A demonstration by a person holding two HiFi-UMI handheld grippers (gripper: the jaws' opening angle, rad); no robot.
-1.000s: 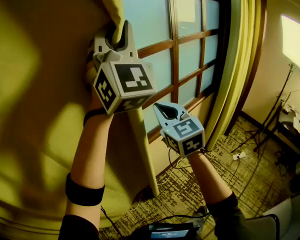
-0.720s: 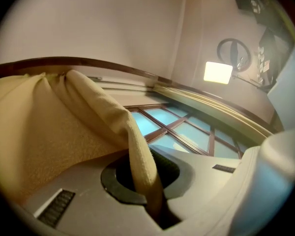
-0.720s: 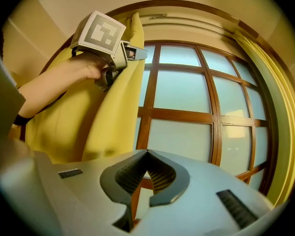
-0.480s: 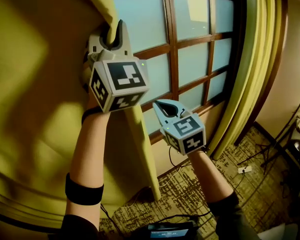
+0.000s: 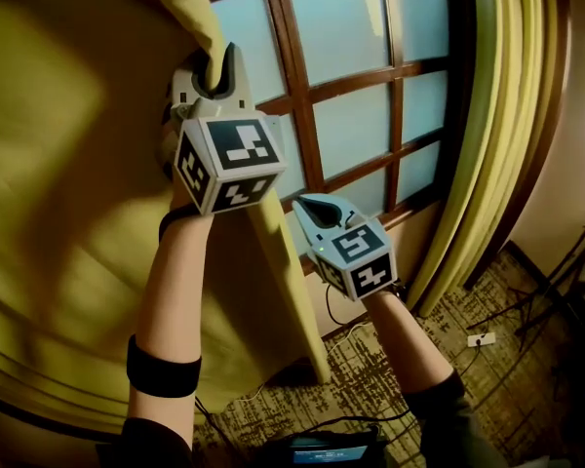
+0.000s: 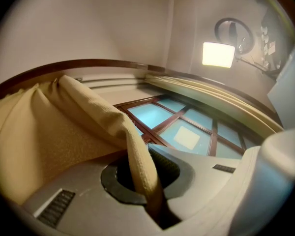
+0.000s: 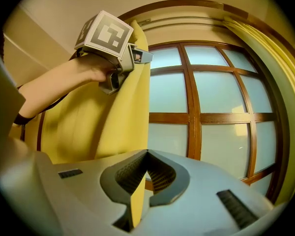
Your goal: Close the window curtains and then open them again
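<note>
A yellow curtain (image 5: 68, 213) hangs over the left part of a wood-barred window (image 5: 351, 125). My left gripper (image 5: 214, 66) is raised and shut on the curtain's edge, and in the left gripper view that fabric (image 6: 137, 151) runs down between the closed jaws of the left gripper (image 6: 147, 181). My right gripper (image 5: 317, 211) is lower and to the right. In the right gripper view the right gripper (image 7: 140, 181) is shut on a thin strip of the same edge (image 7: 137, 203). The left gripper (image 7: 137, 58) shows above it there. A second curtain (image 5: 507, 115) is bunched at the window's right side.
Below the window is a patterned carpet (image 5: 419, 359) with cables and a white plug block (image 5: 481, 339). Dark stand legs (image 5: 556, 291) spread at the right. A dark device (image 5: 322, 448) sits at the bottom edge. A bright lamp (image 6: 218, 54) glows up the wall.
Both grippers have carried the curtain edge to the right, closer to the first upright window bar. The view has swung so that the bunched right curtain now sits further right.
</note>
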